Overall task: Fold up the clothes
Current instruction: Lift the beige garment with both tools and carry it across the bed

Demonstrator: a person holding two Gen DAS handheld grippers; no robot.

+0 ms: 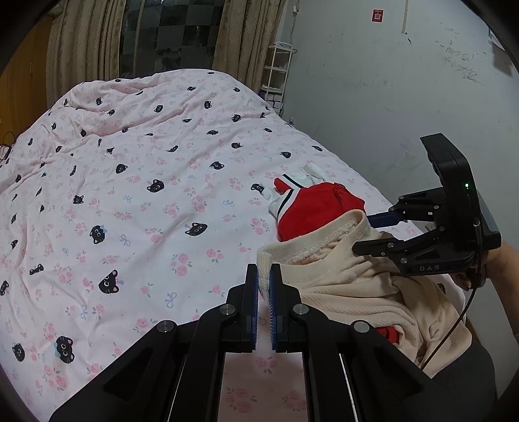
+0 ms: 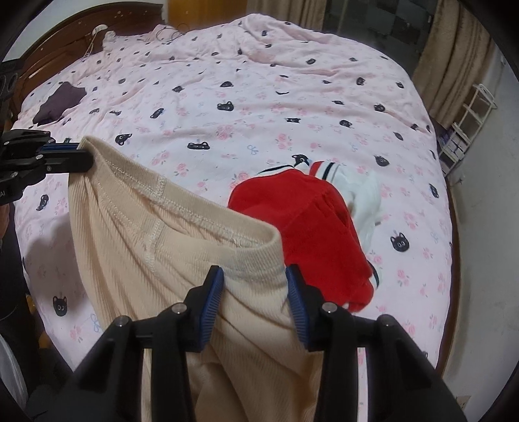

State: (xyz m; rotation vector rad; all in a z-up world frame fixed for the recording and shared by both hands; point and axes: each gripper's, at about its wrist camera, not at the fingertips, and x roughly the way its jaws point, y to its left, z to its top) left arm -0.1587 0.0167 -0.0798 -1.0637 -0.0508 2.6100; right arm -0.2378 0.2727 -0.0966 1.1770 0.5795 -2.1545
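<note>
Pink bedding printed with black cat faces and little roses [image 1: 136,201] is spread over the whole bed, with beige curtains [image 1: 246,35] and a white wire shelf rack [image 1: 275,74] seen behind it by a scuffed grey wall. A cream ribbed knit garment [image 2: 181,246] is held up off the bed by its stitched waistband. The left tool [image 1: 264,285] is clamped tight on one end of that band, pads nearly together on the fabric. The right tool [image 2: 256,292] is set wider, with a bunched fold of the same band caught between its blue pads, so it's gripping too. A red garment with white, striped trim [image 2: 311,220] is left crumpled on the bedding just behind the cream one. A dark purple cloth [image 2: 60,102] is lying near the wooden headboard [image 2: 65,29].
</note>
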